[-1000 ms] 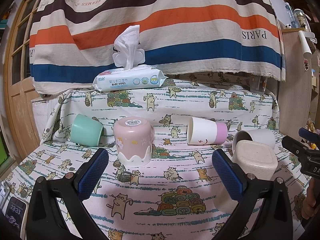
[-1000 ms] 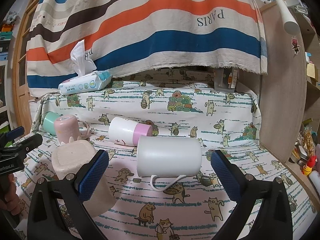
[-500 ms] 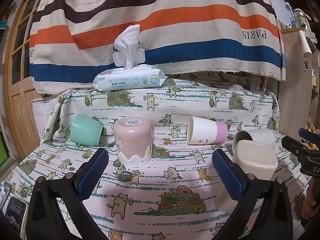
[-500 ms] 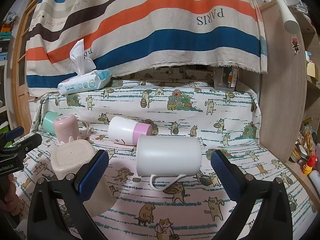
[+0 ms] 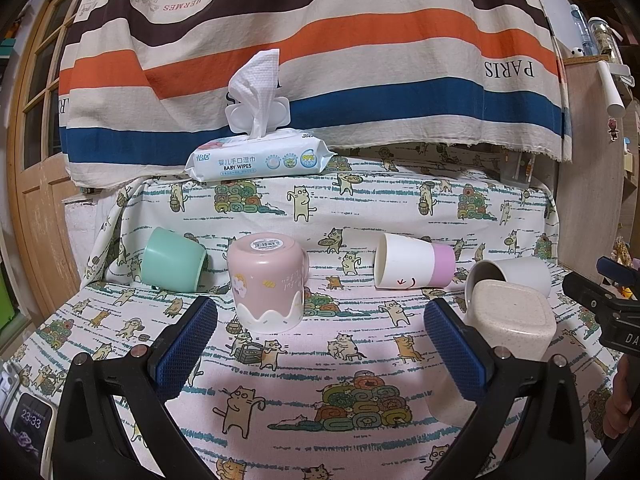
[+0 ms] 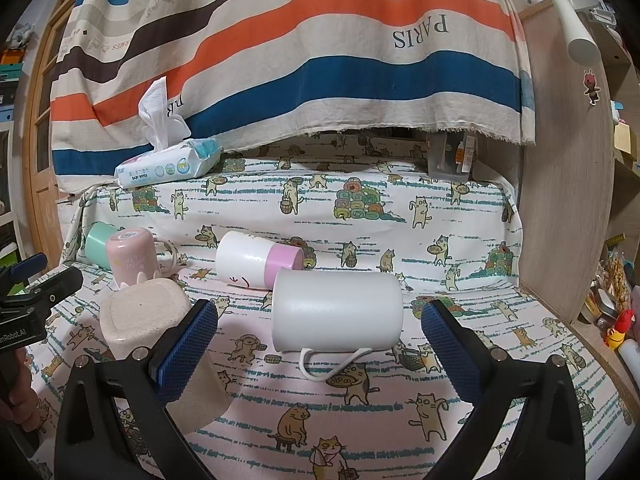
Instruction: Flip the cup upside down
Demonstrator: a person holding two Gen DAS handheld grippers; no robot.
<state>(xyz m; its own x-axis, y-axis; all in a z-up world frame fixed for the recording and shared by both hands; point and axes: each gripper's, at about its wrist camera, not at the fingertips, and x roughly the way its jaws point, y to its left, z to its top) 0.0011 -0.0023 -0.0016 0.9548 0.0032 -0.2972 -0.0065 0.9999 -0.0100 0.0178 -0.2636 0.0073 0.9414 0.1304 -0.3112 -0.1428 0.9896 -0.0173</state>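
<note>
Several cups rest on a cat-print cloth. A pink cup [image 5: 265, 285] and a beige square cup [image 5: 508, 322] stand upside down. A green cup [image 5: 172, 260], a white-and-pink cup [image 5: 414, 267] and a white mug [image 6: 337, 311] lie on their sides. My left gripper [image 5: 320, 344] is open and empty, a little in front of the pink cup. My right gripper [image 6: 319, 346] is open and empty, just in front of the white mug, whose handle rests on the cloth. The beige cup [image 6: 146, 322] stands by the right gripper's left finger.
A baby wipes pack [image 5: 260, 156] sits on the raised ledge behind the cups, under a striped hanging cloth. A wooden panel [image 6: 564, 200] stands at the right. A phone [image 5: 28, 424] lies at the lower left. Each gripper shows at the edge of the other's view.
</note>
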